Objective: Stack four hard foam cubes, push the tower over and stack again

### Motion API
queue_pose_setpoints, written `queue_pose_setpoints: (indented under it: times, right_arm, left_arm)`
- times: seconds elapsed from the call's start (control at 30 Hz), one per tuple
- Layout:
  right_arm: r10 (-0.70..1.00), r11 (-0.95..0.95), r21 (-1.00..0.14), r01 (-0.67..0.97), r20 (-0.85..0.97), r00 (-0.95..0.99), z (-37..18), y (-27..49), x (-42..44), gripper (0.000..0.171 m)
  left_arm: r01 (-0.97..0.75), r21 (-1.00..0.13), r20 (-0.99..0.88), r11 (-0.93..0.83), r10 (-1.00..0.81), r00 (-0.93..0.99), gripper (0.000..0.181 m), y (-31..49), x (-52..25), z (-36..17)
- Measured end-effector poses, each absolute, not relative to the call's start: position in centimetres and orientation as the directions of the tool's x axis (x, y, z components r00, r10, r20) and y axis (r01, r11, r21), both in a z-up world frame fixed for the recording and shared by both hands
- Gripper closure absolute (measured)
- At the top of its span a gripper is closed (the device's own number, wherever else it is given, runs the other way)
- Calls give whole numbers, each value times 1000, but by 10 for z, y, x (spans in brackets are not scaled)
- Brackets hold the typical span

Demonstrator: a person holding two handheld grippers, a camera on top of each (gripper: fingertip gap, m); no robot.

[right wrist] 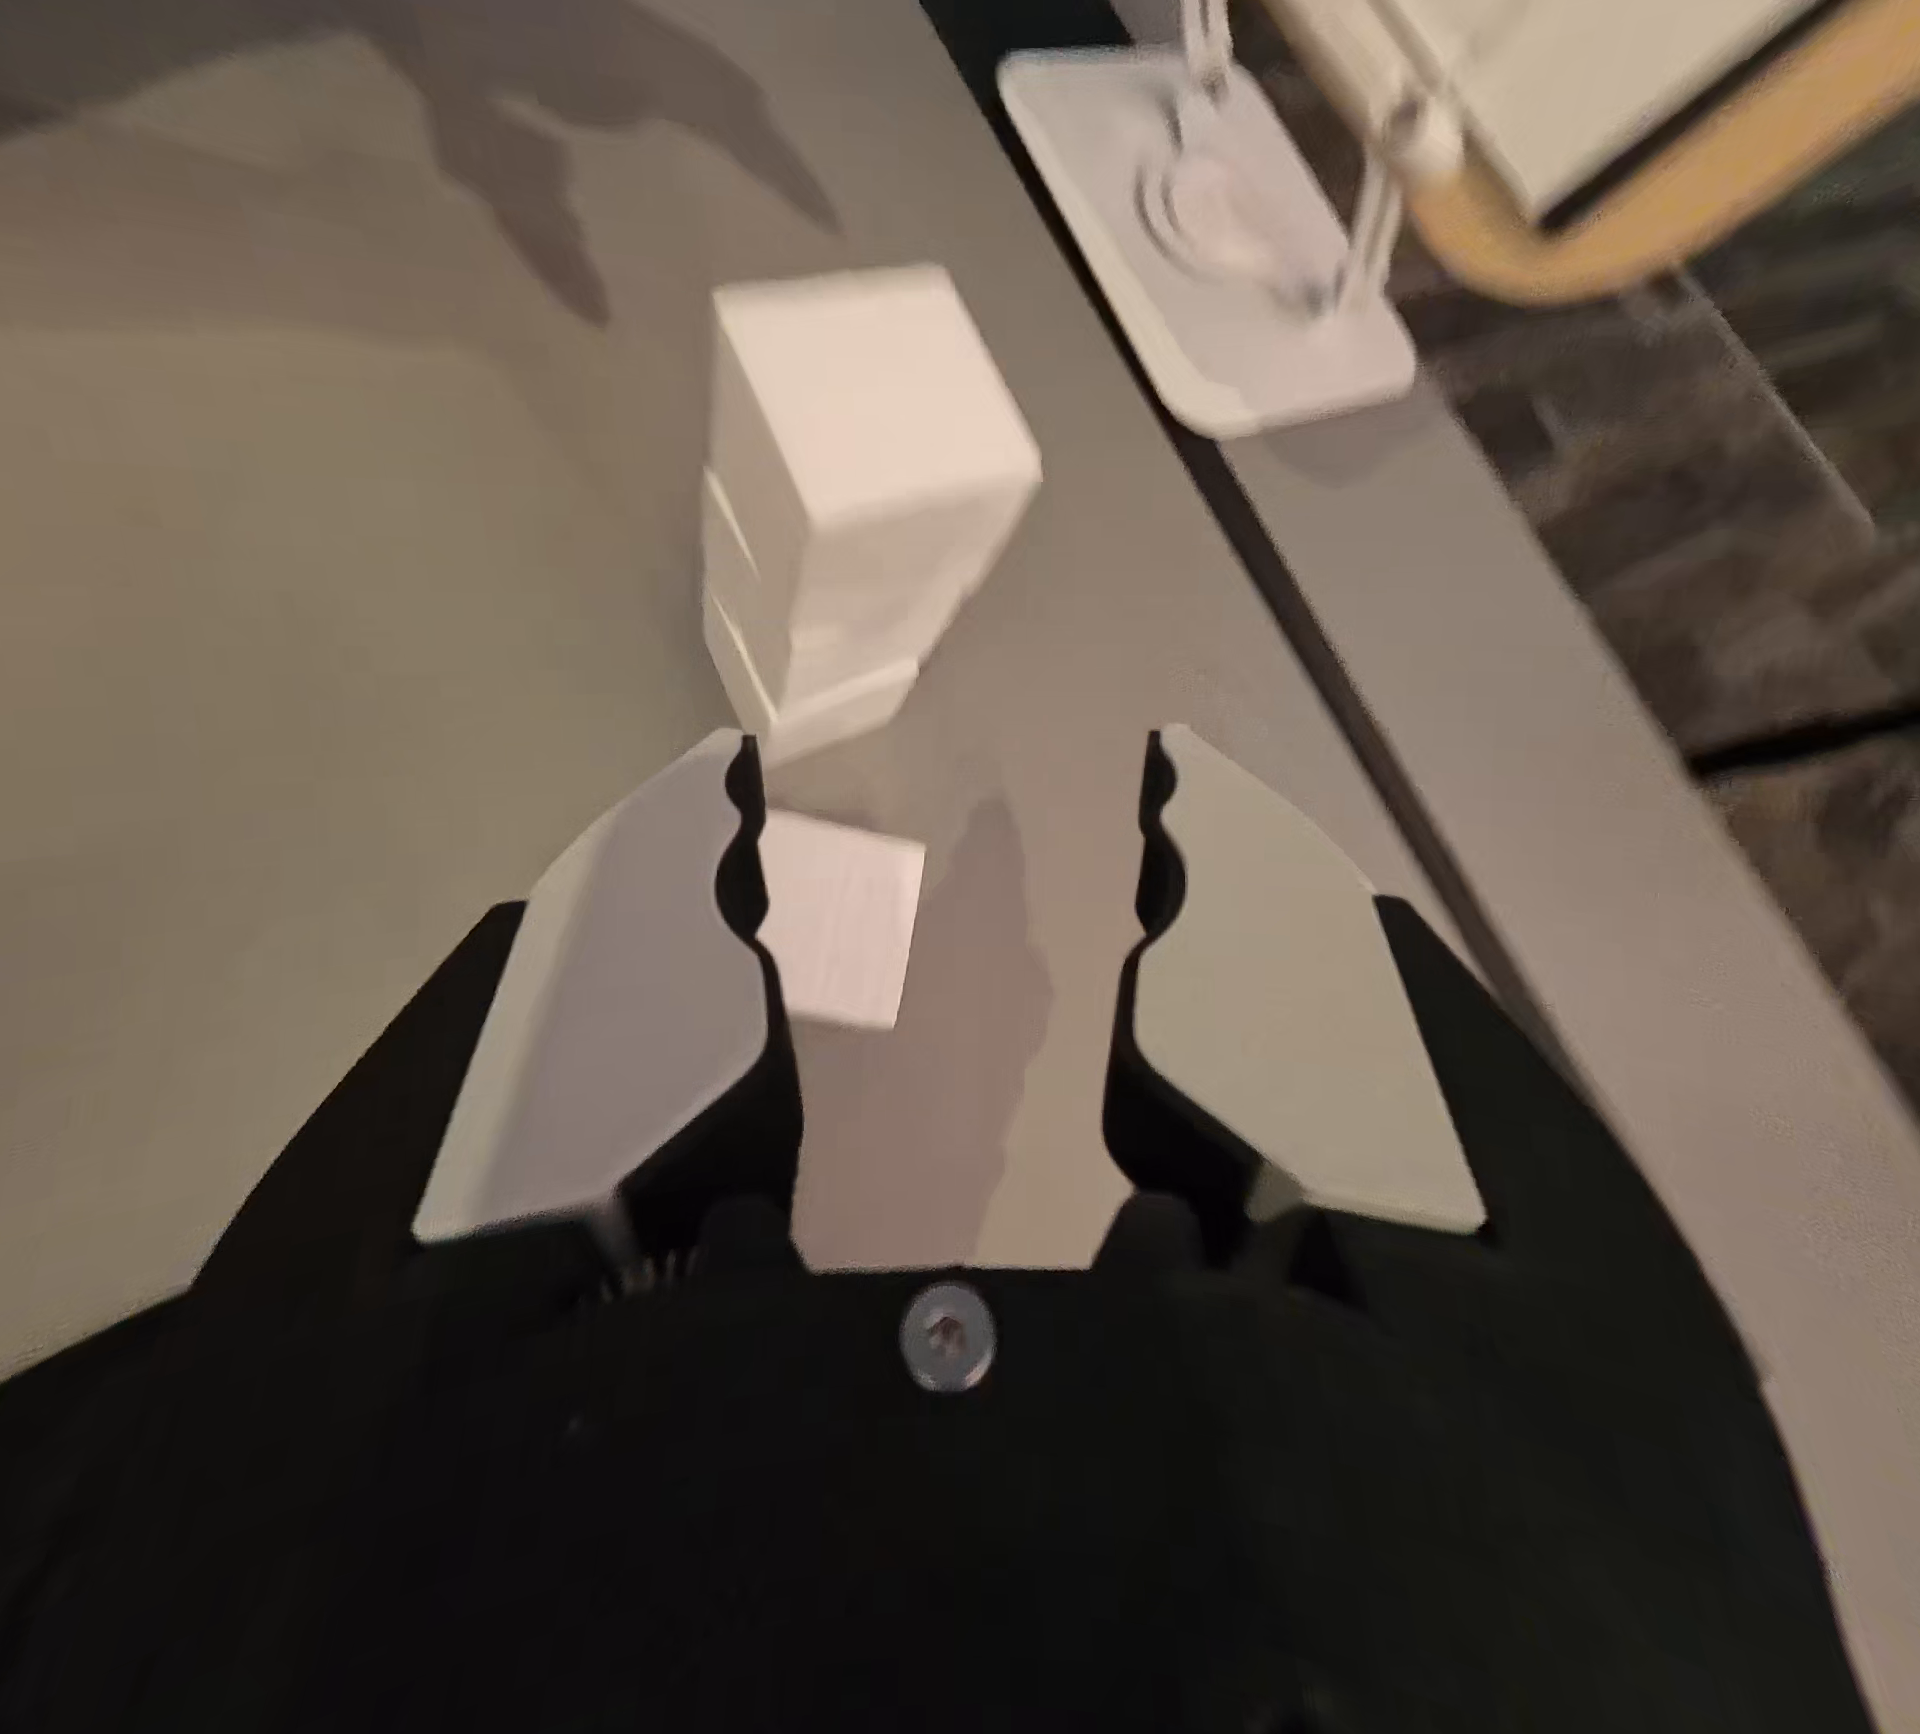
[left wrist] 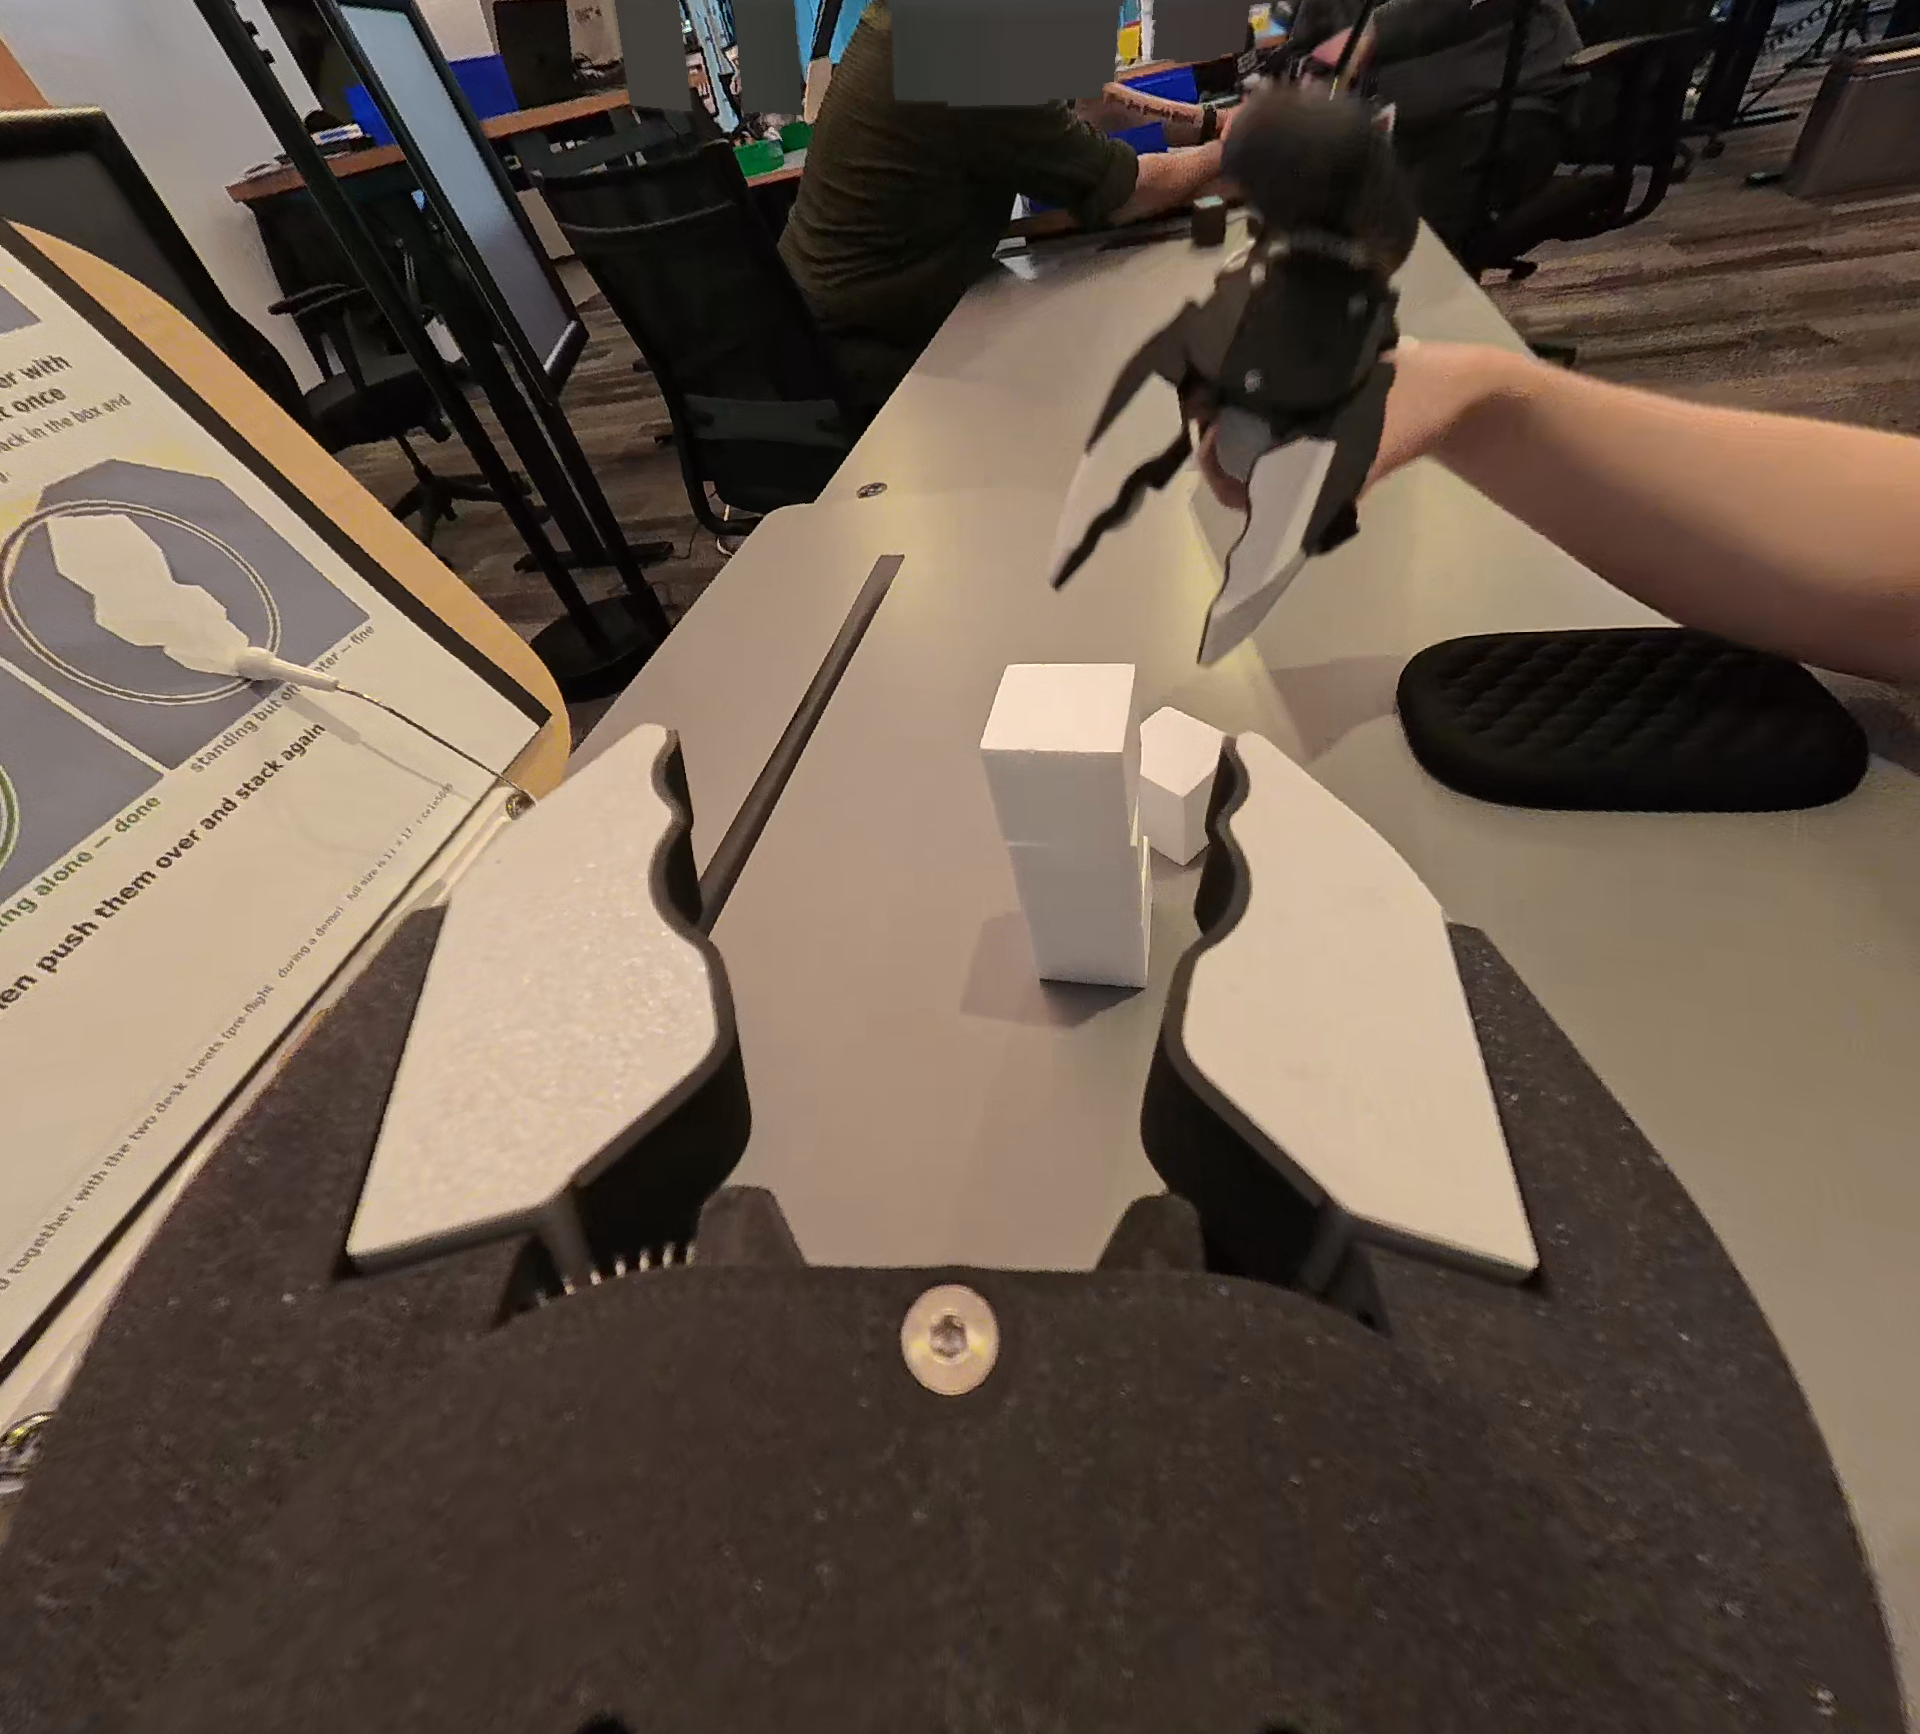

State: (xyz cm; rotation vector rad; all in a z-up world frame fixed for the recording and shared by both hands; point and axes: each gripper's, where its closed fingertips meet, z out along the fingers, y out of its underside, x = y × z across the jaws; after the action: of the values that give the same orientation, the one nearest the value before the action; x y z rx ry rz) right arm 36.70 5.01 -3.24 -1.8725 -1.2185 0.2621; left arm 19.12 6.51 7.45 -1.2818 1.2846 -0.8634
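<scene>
A tower of white hard foam cubes [left wrist: 1070,837] is seen upright on the grey table [left wrist: 914,1113], framed by the spread, empty left gripper [left wrist: 951,811]. One loose white foam cube [left wrist: 1179,780] lies just beside it. Above, the right gripper [left wrist: 1132,619] is held spread, empty.

I'm working in an open-plan office that doubles as a lab: a long grey desk [left wrist: 1039,437], black mesh office chairs [left wrist: 675,282], patterned carpet [left wrist: 1714,230], a person [left wrist: 914,198] seated at a neighbouring wooden desk [left wrist: 416,146], and blue storage bins [left wrist: 478,84] further back.
</scene>
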Motion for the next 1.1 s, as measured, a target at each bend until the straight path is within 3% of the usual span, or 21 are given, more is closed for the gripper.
queue_pose_setpoints:
  times: [0.13, 0.3, 0.37, 0.43, 0.53, 0.7, 0.83, 1.1]
  right_arm:
    - [791, -296, -760, 578, 145, 595, -87, 37, 377, 100]
    - [762, -377, -686, 623, 153, 629, -124, 36, 385, 96]
    - [778, -413, -690, 595, 74, 624, -130, 32, 383, 110]
    - [788, -418, -701, 578, 36, 614, -129, 28, 382, 113]
    - [797, -393, -714, 580, 50, 602, -111, 28, 387, 113]
    - [830, -218, -847, 485, 101, 548, -9, 39, 375, 113]
    - [889, -58, -866, 497, 181, 420, 46, 46, 345, 113]
    - [965, -41, -828, 560, 112, 236, 36, 60, 302, 113]
  left_arm:
    - [-194, -967, -194, 163, -969, 154, 86, 63, 191, 76]
    - [-218, -961, -204, 169, -967, 150, 86, 60, 192, 73]
    - [-227, -959, -207, 170, -967, 150, 85, 60, 193, 72]
    - [-234, -956, -213, 175, -966, 148, 85, 59, 194, 71]
    - [-238, -955, -215, 177, -966, 144, 85, 58, 194, 71]
    - [-236, -955, -215, 178, -966, 144, 85, 58, 194, 71]
    - [-254, -950, -223, 182, -964, 143, 86, 58, 195, 69]
    - [-312, -932, -244, 186, -957, 158, 88, 64, 199, 58]
